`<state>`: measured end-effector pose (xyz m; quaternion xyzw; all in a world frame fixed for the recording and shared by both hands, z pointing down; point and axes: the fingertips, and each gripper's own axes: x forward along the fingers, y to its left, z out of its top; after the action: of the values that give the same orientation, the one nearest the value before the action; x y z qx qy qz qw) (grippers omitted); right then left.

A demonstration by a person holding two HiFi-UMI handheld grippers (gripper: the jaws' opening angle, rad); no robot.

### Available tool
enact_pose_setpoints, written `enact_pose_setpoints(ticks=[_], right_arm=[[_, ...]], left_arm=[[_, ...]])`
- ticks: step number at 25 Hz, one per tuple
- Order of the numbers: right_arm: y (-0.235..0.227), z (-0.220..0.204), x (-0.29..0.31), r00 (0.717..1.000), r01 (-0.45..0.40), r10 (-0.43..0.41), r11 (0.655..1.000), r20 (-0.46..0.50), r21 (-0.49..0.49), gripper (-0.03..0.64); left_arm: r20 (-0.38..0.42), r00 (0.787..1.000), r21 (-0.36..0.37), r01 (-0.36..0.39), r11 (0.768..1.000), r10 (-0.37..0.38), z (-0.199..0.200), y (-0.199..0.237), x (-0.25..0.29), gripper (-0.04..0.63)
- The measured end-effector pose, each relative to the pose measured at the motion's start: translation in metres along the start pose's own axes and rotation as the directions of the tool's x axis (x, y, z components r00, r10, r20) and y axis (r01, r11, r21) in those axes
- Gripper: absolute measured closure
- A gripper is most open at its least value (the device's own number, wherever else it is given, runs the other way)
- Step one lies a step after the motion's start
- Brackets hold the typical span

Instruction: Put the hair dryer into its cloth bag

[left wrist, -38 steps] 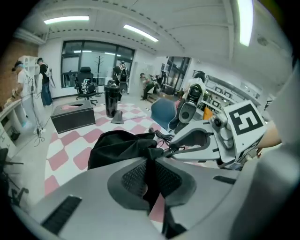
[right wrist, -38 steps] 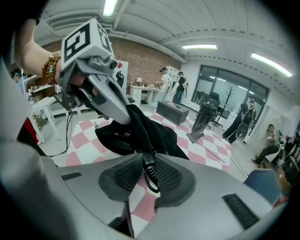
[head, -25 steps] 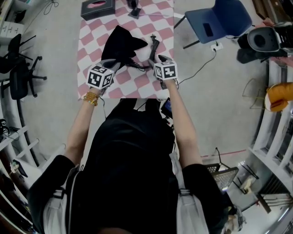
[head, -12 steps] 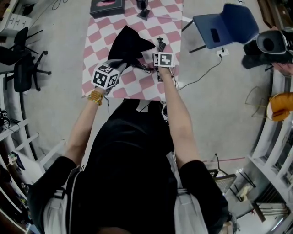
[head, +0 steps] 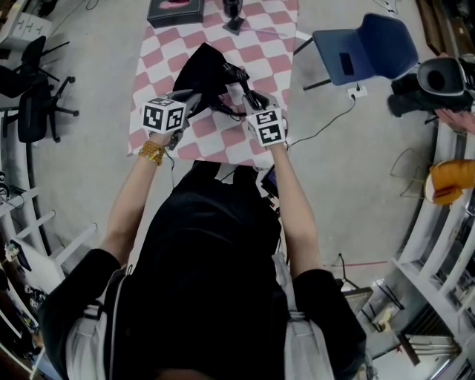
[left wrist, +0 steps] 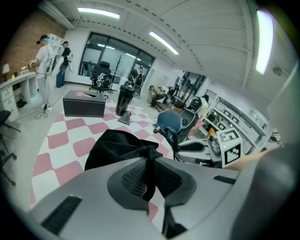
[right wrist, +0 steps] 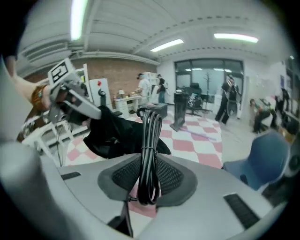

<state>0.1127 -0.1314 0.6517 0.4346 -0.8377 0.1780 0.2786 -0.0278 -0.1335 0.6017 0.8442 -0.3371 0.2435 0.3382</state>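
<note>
The black cloth bag [head: 206, 70] lies on the pink-and-white checked table [head: 260, 52]. My left gripper [head: 191, 98] is shut on a gathered fold of the bag's edge [left wrist: 149, 161] at the near side. My right gripper [head: 249, 98] has just been closing, and its pads now press on the tied bundle of black power cord [right wrist: 150, 140], which stands up between the jaws above the table. The cord bundle [head: 239, 80] hangs just right of the bag. The hair dryer's body is not visible in any view.
A black box [head: 175, 11] and a dark stand [head: 233, 16] sit at the table's far end. A blue chair [head: 367, 46] stands right of the table, with a white cable on the floor beside it. Office chairs [head: 33, 104] stand at the left. People stand in the background.
The right gripper has closed on the cord bundle and lifted it off the table, drawing back toward me. The left gripper rolled slightly, still holding the bag.
</note>
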Motion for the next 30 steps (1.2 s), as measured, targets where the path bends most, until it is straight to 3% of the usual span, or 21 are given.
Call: enact_pose_setpoints(ticks=[2, 4, 7, 10, 13, 15, 19, 21, 23, 27, 30], right_arm=[[0.018, 0.018, -0.015, 0.999, -0.035, 0.037, 0.977, 0.008, -0.213, 0.514], [0.033, 0.029, -0.026, 0.998, -0.064, 0.067, 0.920, -0.005, -0.387, 0.517], [0.050, 0.028, -0.033, 0.992, -0.126, 0.089, 0.818, -0.093, -0.561, 0.518], [0.062, 0.011, -0.030, 0.972, -0.187, 0.036, 0.714, -0.231, -0.675, 0.520], [0.064, 0.005, -0.024, 0.955, -0.160, -0.074, 0.686, -0.286, -0.710, 0.525], [0.058, 0.004, -0.019, 0.939, -0.107, -0.160, 0.702, -0.303, -0.704, 0.526], [0.037, 0.004, -0.016, 0.895, 0.035, -0.308, 0.768, -0.322, -0.639, 0.529], [0.033, 0.009, -0.021, 0.883, 0.077, -0.351, 0.763, -0.311, -0.642, 0.529], [0.041, 0.015, -0.027, 0.891, 0.058, -0.352, 0.713, -0.286, -0.698, 0.529], [0.074, 0.011, -0.037, 0.923, -0.028, -0.299, 0.576, -0.243, -0.817, 0.529], [0.091, 0.001, -0.032, 0.931, -0.079, -0.264, 0.526, -0.251, -0.847, 0.529]], left_arm=[[0.026, 1.000, -0.092, 0.015, 0.996, -0.012, 0.009, 0.007, -0.004, 0.566], [0.052, 0.998, -0.173, 0.033, 0.984, -0.024, 0.015, 0.013, -0.008, 0.566], [0.081, 0.996, -0.233, 0.051, 0.971, -0.033, 0.018, 0.016, -0.012, 0.566], [0.082, 0.996, -0.239, 0.060, 0.969, -0.041, 0.016, 0.010, -0.013, 0.566], [0.076, 0.996, -0.223, 0.069, 0.973, -0.053, 0.012, 0.000, -0.013, 0.566], [0.077, 0.995, -0.222, 0.080, 0.972, -0.064, 0.010, -0.005, -0.013, 0.568], [0.083, 0.993, -0.235, 0.107, 0.966, -0.090, 0.006, -0.016, -0.013, 0.566], [0.098, 0.991, -0.248, 0.115, 0.962, -0.093, 0.008, -0.018, -0.015, 0.566], [0.125, 0.988, -0.281, 0.120, 0.952, -0.088, 0.013, -0.017, -0.017, 0.566], [0.151, 0.984, -0.320, 0.142, 0.937, -0.097, 0.018, -0.017, -0.020, 0.566], [0.158, 0.981, -0.331, 0.164, 0.929, -0.116, 0.018, -0.023, -0.018, 0.566]])
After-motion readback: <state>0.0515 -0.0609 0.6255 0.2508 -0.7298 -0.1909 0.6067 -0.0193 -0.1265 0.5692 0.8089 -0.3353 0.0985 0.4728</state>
